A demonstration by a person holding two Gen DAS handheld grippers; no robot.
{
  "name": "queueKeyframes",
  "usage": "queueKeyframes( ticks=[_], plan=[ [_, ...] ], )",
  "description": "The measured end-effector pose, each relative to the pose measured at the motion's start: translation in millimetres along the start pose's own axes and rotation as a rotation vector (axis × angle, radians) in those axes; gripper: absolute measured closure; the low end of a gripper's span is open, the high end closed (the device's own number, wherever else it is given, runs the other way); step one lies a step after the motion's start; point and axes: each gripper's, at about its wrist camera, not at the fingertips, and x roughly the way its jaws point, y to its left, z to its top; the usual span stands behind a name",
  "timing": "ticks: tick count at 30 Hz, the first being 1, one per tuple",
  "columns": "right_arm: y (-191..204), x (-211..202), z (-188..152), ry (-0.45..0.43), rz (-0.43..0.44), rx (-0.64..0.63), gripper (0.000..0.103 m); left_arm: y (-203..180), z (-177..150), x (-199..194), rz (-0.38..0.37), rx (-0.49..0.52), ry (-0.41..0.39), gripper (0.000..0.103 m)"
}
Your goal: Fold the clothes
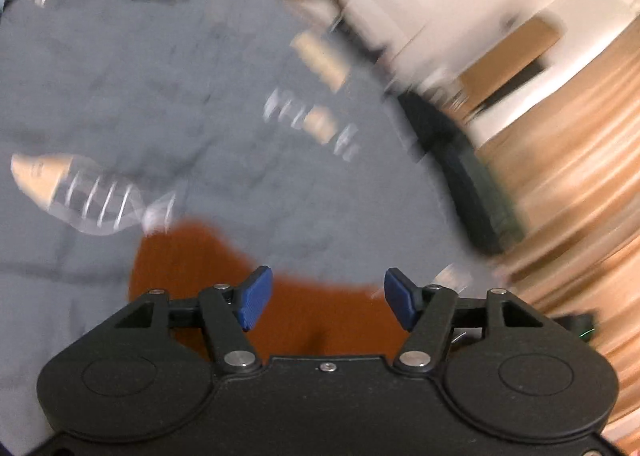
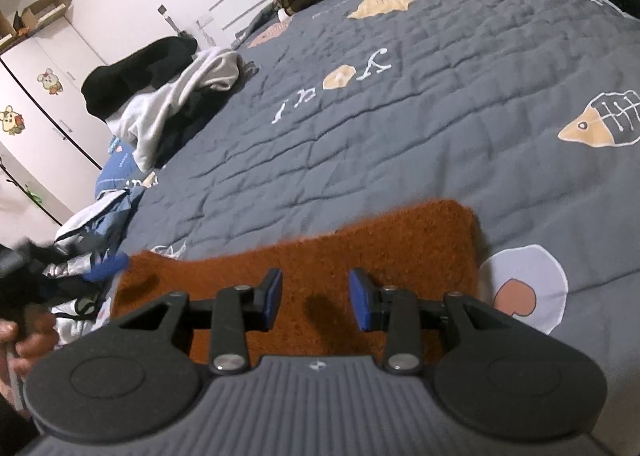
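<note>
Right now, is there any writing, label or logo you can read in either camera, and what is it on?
White stitched letters on the grey quilt: upside down, they look like "yuri", not certain.
Small emblem on the right gripper body: a mark, no letters.
Cupboard stickers: cartoon pictures, no text.
Left wrist view: too blurred to read anything.

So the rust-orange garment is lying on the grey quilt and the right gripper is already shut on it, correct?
Not quite. The rust-orange garment does lie on the grey quilt, but the right gripper is open: the right wrist view shows its blue fingers spread apart above the fabric, gripping nothing.
</note>
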Motion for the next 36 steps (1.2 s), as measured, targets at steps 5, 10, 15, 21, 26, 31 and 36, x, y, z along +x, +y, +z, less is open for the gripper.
queueKeyframes(
  ticks=[5,10,15,21,26,31,36],
  plan=[
    [-12,2,-1,0.014,-0.021,0.049,0.068,31,2,7,0.058,-0.131,0.051,0.06],
    [-17,-1,-1,0.015,-0.026,0.055,0.068,46,10,-13,0.124,-0.169,-0.002,0.059],
    [-21,-2,0,0.009,-0.039,0.049,0.068,53,9,-27,0.206,-0.17,-0.031,0.056],
    [-17,-15,-2,-0.012,-0.016,0.059,0.068,47,1,-54,0.127,-0.168,-0.104,0.043],
    [-12,-28,-5,-0.028,0.014,0.064,0.067,17,-18,-70,-0.003,-0.096,-0.102,0.039],
    [-6,-41,-8,-0.045,0.045,0.069,0.067,1,-44,-58,0.008,-0.091,-0.069,0.039],
    [5,-58,-20,-0.038,0.057,0.043,0.067,3,-69,-57,0.037,-0.1,-0.032,0.039]
  ],
)
